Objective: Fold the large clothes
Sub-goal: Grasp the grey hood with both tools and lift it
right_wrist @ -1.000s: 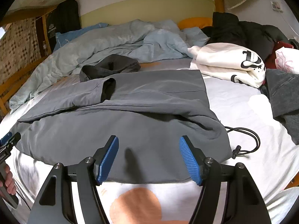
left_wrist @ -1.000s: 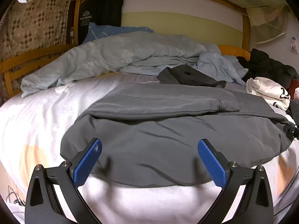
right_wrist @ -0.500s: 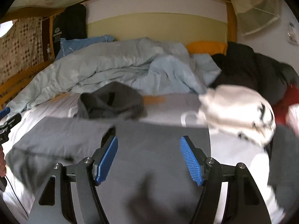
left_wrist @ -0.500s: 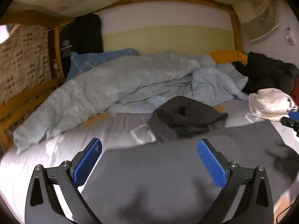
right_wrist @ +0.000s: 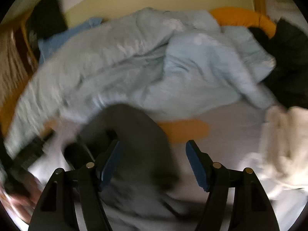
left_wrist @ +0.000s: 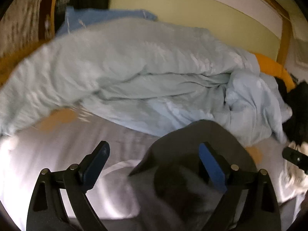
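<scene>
A large dark grey garment lies on the white bed sheet. Its hood end (left_wrist: 194, 140) sits between and just beyond the fingers of my left gripper (left_wrist: 154, 163), which is open and empty above it. In the right wrist view the same grey hood (right_wrist: 132, 130) lies ahead of my right gripper (right_wrist: 154, 161), also open and empty, with the grey cloth spreading under it. Both views are blurred by motion. The tip of the right gripper (left_wrist: 294, 158) shows at the right edge of the left wrist view.
A crumpled light blue duvet (left_wrist: 144, 73) fills the back of the bed against the yellow-green wall. A white garment (right_wrist: 283, 140) and black clothes (right_wrist: 288, 57) lie at the right, with an orange cushion (right_wrist: 246, 18) behind. A wooden bed frame (left_wrist: 11, 61) runs along the left.
Both grippers have moved forward over the grey garment, from its near hem to its hood end by the duvet. Both stayed open.
</scene>
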`<state>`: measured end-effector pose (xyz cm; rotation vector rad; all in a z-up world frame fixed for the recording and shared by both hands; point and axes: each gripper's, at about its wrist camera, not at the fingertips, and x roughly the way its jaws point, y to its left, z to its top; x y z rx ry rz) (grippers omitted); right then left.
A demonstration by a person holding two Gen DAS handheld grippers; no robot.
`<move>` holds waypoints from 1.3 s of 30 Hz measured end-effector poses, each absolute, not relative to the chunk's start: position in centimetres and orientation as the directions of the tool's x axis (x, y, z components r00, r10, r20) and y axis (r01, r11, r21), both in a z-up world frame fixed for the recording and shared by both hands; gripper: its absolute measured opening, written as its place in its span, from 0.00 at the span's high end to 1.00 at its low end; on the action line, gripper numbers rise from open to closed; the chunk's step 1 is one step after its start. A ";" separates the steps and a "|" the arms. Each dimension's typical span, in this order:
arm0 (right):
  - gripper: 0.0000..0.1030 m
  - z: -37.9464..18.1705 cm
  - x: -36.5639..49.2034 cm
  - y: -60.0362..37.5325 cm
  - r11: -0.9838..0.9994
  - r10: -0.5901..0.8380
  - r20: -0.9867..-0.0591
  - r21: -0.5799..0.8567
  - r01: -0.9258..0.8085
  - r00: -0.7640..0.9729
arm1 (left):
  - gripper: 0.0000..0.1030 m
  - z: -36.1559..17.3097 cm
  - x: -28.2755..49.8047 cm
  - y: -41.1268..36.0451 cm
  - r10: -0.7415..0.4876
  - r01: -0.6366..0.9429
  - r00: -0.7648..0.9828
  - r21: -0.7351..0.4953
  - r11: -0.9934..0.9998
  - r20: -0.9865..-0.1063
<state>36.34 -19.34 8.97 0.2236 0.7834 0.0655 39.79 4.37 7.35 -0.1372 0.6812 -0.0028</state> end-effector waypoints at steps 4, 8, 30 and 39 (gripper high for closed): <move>0.31 7.5 39.1 -17.4 0.984 0.108 -0.673 0.179 0.020 0.731 | 0.24 2.9 41.9 5.2 -0.012 -0.112 0.711 -0.130 0.985 -0.703; 0.31 2.7 40.5 -16.1 1.000 0.023 -0.770 0.031 0.001 0.637 | 0.31 -0.5 41.6 6.6 -0.063 -0.104 0.630 -0.165 0.981 -0.774; 0.31 -2.4 39.1 -12.4 0.943 0.126 -0.899 -0.023 -0.333 0.419 | 0.20 -1.7 41.6 7.0 0.028 -0.067 0.571 -0.012 0.998 -0.821; 0.30 4.4 39.3 -14.4 0.974 0.222 -0.770 0.201 -0.104 0.597 | 0.21 -2.6 40.4 7.0 0.025 0.009 0.523 0.034 0.999 -0.852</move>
